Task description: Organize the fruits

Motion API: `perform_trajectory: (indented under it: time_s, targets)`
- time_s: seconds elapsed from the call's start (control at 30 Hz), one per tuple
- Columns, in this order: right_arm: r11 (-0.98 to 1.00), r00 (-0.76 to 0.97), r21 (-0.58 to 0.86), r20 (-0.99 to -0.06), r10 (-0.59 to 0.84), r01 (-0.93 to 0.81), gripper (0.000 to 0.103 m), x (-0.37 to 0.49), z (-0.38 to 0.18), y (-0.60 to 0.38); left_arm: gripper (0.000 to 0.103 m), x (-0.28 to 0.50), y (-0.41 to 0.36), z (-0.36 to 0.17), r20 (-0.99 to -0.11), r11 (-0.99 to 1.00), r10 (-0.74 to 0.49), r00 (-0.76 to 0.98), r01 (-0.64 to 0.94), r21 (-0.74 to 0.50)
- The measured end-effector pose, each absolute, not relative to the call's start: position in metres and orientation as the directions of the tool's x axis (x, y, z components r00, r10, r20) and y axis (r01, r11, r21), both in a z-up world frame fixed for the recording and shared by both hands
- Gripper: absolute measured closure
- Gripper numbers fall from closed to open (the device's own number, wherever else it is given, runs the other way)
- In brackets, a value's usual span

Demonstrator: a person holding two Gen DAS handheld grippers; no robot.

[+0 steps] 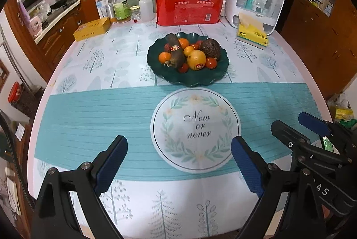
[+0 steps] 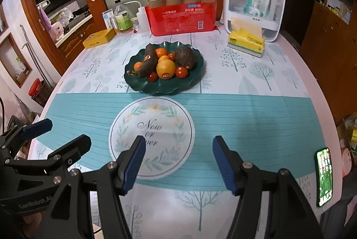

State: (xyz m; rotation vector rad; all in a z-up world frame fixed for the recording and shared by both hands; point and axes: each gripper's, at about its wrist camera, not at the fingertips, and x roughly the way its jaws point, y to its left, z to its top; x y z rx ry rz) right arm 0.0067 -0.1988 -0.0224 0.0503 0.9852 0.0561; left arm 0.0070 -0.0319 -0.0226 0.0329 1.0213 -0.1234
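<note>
A dark green scalloped plate (image 1: 207, 79) (image 2: 194, 80) sits past the teal band of the tablecloth. It holds a yellow-orange fruit with a sticker (image 1: 196, 59) (image 2: 165, 69), a dark brown banana (image 1: 176, 51) (image 2: 146, 64), a rough dark avocado (image 1: 210, 48) (image 2: 185, 58), small oranges (image 1: 164, 57) and red tomatoes (image 1: 210, 63) (image 2: 181, 72). My left gripper (image 1: 179, 149) is open over the near table edge with nothing between its fingers. My right gripper (image 2: 177, 149) is open too, empty, well short of the plate. Each gripper shows in the other's view, the right (image 1: 296, 125) and the left (image 2: 60, 134).
Along the far edge stand a red pack of jars (image 1: 189, 4), a white dispenser box (image 1: 256, 2), yellow tissues (image 1: 252, 34), bottles (image 1: 121, 6) and a yellow box (image 1: 92, 29). A lit phone (image 2: 324, 176) lies at the table's right edge. Wooden cabinets stand on both sides.
</note>
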Motion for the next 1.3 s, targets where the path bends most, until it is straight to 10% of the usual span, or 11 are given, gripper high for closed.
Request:
perform_trajectory:
  time_s: [1.3]
  targets:
    - [1.000,0.607,-0.005,-0.795,0.002,-0.010,0.040,-0.013,-0.001,-0.202,0.010,-0.007,-0.035,-0.013,-0.843,0.998,-0.038,0.536,0.066,-0.004]
